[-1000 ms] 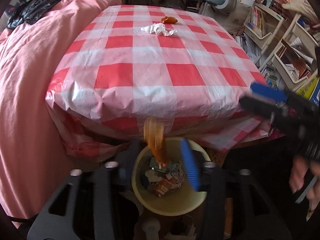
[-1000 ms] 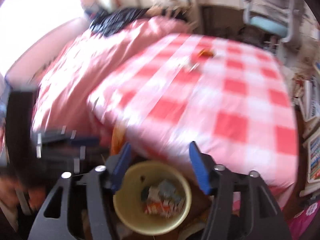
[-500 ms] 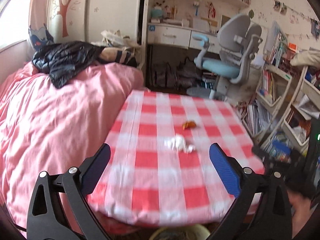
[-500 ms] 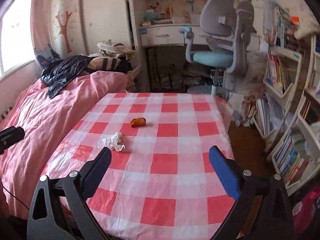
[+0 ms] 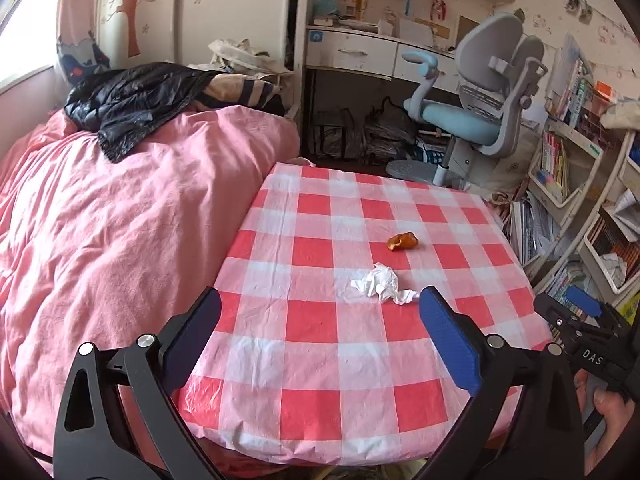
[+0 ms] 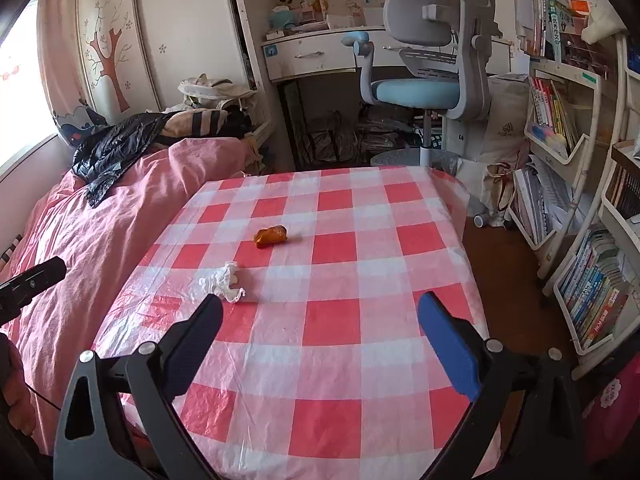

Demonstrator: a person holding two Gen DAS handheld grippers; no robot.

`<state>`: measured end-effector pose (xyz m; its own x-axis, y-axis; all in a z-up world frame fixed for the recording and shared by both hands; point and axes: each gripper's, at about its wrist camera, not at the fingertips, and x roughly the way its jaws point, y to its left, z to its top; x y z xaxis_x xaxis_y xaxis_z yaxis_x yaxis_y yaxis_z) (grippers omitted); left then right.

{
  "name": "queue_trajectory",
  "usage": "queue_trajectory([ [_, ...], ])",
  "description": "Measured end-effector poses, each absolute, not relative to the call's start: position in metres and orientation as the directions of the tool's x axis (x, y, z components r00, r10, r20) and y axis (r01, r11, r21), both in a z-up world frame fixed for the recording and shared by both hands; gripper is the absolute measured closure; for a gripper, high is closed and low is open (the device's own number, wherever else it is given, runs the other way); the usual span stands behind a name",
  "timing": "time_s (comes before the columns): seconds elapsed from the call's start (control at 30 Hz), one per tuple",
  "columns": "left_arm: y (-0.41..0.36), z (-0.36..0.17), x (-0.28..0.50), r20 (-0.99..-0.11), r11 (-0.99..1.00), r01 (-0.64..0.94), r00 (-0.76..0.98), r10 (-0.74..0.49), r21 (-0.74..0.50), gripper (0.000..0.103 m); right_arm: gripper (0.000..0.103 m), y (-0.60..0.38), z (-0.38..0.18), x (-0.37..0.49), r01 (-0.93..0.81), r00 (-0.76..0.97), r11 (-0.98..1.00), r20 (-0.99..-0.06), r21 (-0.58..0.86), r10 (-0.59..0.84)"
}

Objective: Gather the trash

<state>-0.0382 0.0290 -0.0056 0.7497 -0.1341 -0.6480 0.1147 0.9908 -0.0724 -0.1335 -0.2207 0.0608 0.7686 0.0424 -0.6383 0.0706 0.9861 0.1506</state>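
- While the left gripper [image 5: 320,312] is hanging spread wide and empty over the near edge of the table [image 5: 360,420], the crumpled white tissue [image 5: 380,282] is lying towards the middle of the top, just ahead of the right-hand blue pad [image 5: 448,344], with the orange wrapper [image 5: 403,241] sitting a little beyond it, apart from it.
- Judging from this view, the tissue is light and loose, so a fast approach is risking pushing it along the slick checked cover instead of trapping it; pads closing too low could be bunching the plastic cover with it.
- Beside the table's left edge a bed with a pink duvet [image 5: 120,240] is lying close, a black jacket [image 5: 132,100] heaped at its far end.
- Seen from the right wrist, the right gripper [image 6: 320,312] is likewise standing spread and empty, the tissue [image 6: 222,282] just beyond its left finger [image 6: 192,340] and the wrapper [image 6: 272,236] farther in.
- With both tools near the same two scraps, they may be crowding each other.
- Past the far edge a desk chair [image 6: 432,60] is standing, and bookshelves [image 6: 580,200] are lining the right-hand side.
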Motion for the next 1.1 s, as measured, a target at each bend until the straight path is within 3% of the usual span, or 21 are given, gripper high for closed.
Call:
queue_trajectory([
  [1.1,0.018,-0.018,-0.032,-0.687,0.988,0.146,0.712,-0.142,-0.053,0.007,0.009,-0.223,0.055,-0.129,0.049,0.748,0.996,-0.663,0.074,0.013],
])
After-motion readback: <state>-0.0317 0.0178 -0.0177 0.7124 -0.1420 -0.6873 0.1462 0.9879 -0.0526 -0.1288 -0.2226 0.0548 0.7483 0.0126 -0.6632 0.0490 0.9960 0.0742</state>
